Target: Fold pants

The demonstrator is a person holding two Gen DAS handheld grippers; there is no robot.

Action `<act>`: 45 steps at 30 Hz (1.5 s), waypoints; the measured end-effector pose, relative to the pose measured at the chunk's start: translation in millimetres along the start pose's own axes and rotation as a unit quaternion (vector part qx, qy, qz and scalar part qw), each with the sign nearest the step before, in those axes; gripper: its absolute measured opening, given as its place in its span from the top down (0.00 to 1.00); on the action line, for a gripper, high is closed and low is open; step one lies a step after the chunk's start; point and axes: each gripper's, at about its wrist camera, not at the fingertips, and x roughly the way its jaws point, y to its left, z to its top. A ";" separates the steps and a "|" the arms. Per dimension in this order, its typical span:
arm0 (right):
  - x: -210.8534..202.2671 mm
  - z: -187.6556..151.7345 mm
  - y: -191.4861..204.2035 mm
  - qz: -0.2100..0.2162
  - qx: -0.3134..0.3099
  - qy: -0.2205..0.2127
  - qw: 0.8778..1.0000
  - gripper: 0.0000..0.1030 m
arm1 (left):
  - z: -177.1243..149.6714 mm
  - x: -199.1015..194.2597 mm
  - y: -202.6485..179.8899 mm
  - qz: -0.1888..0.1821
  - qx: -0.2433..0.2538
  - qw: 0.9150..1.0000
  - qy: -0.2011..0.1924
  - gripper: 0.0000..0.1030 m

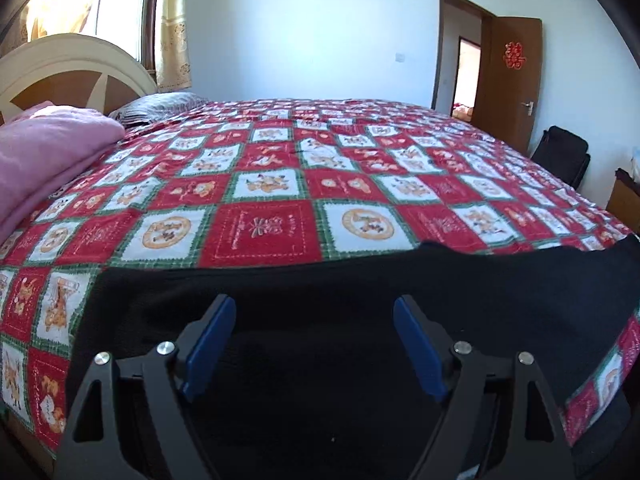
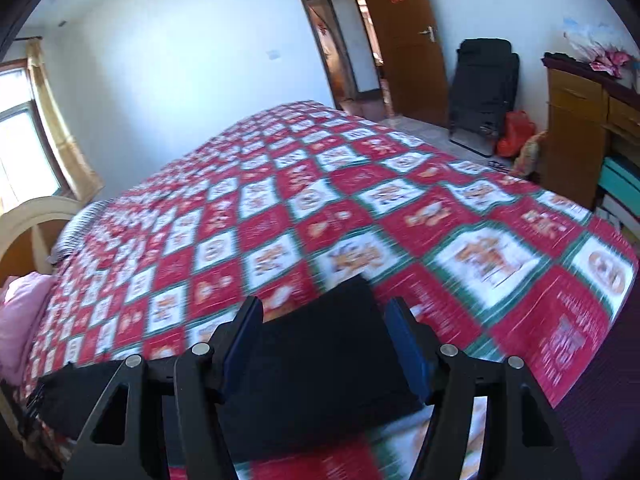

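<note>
Left wrist view first: my left gripper (image 1: 314, 312) has its blue pads (image 1: 210, 344) spread wide, gripping nothing, poised over the black pants (image 1: 360, 288). I can't tell whether the tips touch the fabric. The pants lie flat across the near part of the checkered bedspread (image 1: 272, 184); their lower portion runs out of frame behind the gripper, and the right end is cut off at the lens rim. The far edge of the pants is straight on the left and steps up on the right. Beyond it, open bedspread stretches to the far side; a pink blanket (image 1: 44, 152) lies at the left.

Right wrist view is motion-blurred. My right gripper (image 2: 324, 312) is also spread wide, a strip of the pants (image 2: 320, 360) lying between its fingers without being pinched. More black cloth shows at lower left, partly hidden by the gripper frame. The bedspread (image 2: 360, 184) edge drops off close on the right.
</note>
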 end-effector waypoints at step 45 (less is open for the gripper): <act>15.6 -41.2 -38.6 0.058 0.066 0.047 0.995 0.65 | -26.2 5.3 -9.8 0.046 -0.010 0.999 0.018 0.00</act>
